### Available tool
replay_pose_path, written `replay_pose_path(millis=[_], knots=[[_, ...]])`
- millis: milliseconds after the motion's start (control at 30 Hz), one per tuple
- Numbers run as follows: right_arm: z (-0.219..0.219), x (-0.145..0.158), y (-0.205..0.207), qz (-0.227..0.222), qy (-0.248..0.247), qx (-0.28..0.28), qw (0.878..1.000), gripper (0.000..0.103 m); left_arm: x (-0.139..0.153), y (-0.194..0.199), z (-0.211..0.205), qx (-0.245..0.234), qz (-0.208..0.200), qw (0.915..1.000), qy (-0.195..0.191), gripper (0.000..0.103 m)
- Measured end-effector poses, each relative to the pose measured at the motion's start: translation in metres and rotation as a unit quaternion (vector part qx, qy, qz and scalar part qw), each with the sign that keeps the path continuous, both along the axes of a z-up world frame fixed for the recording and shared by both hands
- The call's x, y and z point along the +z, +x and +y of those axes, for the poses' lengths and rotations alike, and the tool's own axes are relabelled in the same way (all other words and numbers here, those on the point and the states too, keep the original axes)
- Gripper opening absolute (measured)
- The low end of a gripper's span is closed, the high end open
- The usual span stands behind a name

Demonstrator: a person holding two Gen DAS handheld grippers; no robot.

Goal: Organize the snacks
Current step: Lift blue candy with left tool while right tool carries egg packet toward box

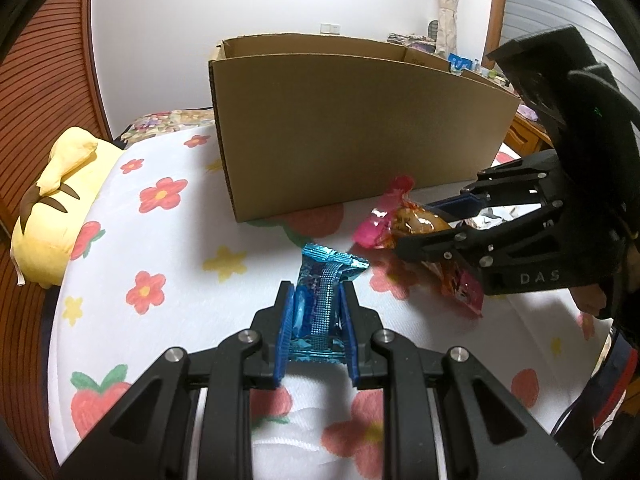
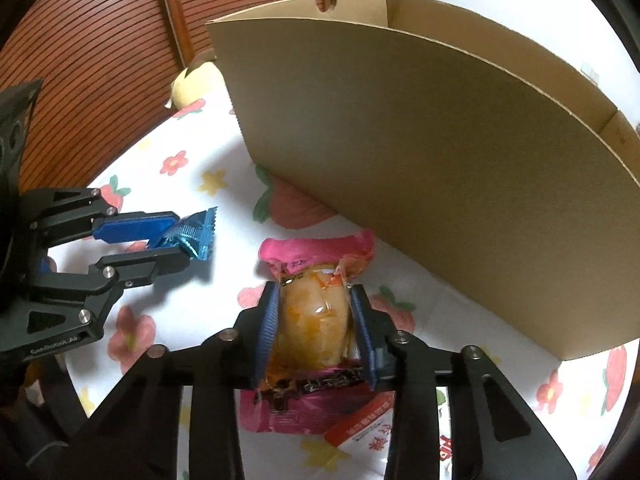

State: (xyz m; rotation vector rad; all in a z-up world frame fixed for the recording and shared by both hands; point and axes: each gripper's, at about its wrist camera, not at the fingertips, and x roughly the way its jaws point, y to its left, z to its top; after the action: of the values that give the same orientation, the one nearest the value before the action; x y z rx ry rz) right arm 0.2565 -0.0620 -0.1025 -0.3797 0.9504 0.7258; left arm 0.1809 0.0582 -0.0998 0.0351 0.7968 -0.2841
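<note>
With the left gripper (image 1: 316,316) pinching a blue packet (image 1: 320,296) and the right gripper (image 2: 316,328) clamped on a pink-ended snack bag (image 2: 316,312) above the flowered sheet (image 1: 168,240), we lift both clear over the near wall of the cardboard box (image 1: 360,128) before releasing.

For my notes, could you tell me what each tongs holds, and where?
Left tongs grip the blue snack packet across its middle; right tongs grip the pink packet around its bulging middle.
</note>
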Motion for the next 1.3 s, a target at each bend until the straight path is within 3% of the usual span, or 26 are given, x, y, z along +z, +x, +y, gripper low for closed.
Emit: replay_pose_path(millis=[600, 1300], knots=[[0.0, 0.011, -0.022, -0.011, 0.01, 0.011, 1.0, 0.034, 0.013, -0.015, 0.0, 0.006, -0.018, 0.9998, 0.003, 0.021], [-0.022, 0.066, -0.069, -0.08, 0.044, 0.002, 0.996, 0.034, 0.063, -0.045, -0.009, 0.002, -0.071, 0.9974, 0.01, 0.021]])
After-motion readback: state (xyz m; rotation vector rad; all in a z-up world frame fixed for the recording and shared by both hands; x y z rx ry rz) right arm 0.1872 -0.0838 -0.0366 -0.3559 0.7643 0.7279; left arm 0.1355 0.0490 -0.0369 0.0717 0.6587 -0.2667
